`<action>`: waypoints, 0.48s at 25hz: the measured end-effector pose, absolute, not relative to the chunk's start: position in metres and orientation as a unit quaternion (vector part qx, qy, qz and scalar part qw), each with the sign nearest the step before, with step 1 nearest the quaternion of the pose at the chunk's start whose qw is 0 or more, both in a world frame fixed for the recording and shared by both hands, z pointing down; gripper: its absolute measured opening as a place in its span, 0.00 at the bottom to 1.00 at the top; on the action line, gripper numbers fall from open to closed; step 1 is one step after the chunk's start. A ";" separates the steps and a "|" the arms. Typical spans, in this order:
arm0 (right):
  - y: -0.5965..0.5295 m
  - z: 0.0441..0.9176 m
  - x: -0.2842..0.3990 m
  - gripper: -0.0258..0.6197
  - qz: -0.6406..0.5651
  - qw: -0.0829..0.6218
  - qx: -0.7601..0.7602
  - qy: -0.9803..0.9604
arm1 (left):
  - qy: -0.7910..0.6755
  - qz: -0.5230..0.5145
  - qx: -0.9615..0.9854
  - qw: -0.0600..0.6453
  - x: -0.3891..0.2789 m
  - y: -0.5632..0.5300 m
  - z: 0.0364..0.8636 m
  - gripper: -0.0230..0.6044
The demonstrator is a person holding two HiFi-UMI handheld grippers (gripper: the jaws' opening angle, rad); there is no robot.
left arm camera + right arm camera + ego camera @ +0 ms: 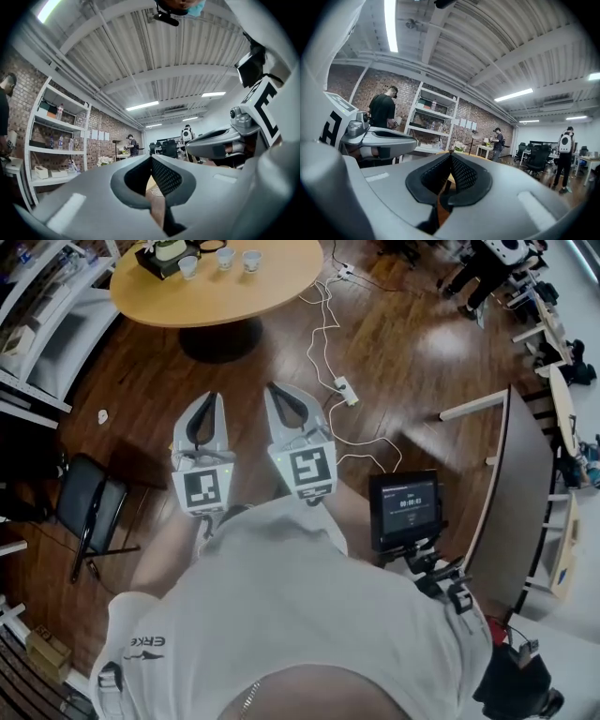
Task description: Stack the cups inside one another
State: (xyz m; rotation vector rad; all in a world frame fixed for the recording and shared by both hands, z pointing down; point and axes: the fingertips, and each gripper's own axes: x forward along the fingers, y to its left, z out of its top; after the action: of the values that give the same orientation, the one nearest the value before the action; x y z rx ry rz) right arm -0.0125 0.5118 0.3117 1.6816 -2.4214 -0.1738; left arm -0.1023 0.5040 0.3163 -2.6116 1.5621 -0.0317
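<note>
Round wooden table [281, 292] is at top of head view; all places below are rel. to it. Three small pale cups [225, 257] stand in a row on its far-left part, each apart from the next, none nested yet. Just left of them, also on the table, is a dark tray [155, 263] w/ something pale in it, can't tell what.

Left gripper [214, 397] & right gripper [274, 388] are held level, side by side, well short of the table on its near side. They're over the wood floor, tips pointing toward the table. Left gripper: jaws together, pads meeting at the tip, nothing btwn them. Right gripper: same, closed & empty.

White power strip [345, 390] w/ cables lies on the floor near-right of the table's base. Black chair [89, 507] is near-left of the table, well apart. White shelving [47, 324] stands just left of the table. Small screen [405, 505] is well off to the table's near-right.
</note>
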 end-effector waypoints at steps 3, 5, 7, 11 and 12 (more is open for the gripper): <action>0.486 0.298 -0.010 0.06 -0.060 0.075 0.568 -0.817 | 0.519 0.021 -0.852 0.066 -0.099 0.476 0.300 0.04; 0.473 0.294 -0.009 0.06 -0.062 0.065 0.563 -0.821 | 0.523 0.022 -0.850 0.064 -0.095 0.463 0.299 0.04; 0.458 0.293 -0.006 0.06 -0.061 0.059 0.558 -0.826 | 0.525 0.024 -0.848 0.067 -0.089 0.448 0.297 0.04; 0.414 0.293 0.006 0.06 -0.058 0.047 0.548 -0.833 | 0.531 0.021 -0.844 0.073 -0.074 0.407 0.296 0.04; 0.402 0.293 0.011 0.06 -0.056 0.045 0.546 -0.835 | 0.533 0.018 -0.843 0.074 -0.068 0.396 0.297 0.04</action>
State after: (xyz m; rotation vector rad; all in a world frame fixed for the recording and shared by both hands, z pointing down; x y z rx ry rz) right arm 0.0114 0.4020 0.2935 1.6684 -2.5501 -0.1710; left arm -0.0683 0.3958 0.2968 -2.5304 1.5992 0.0536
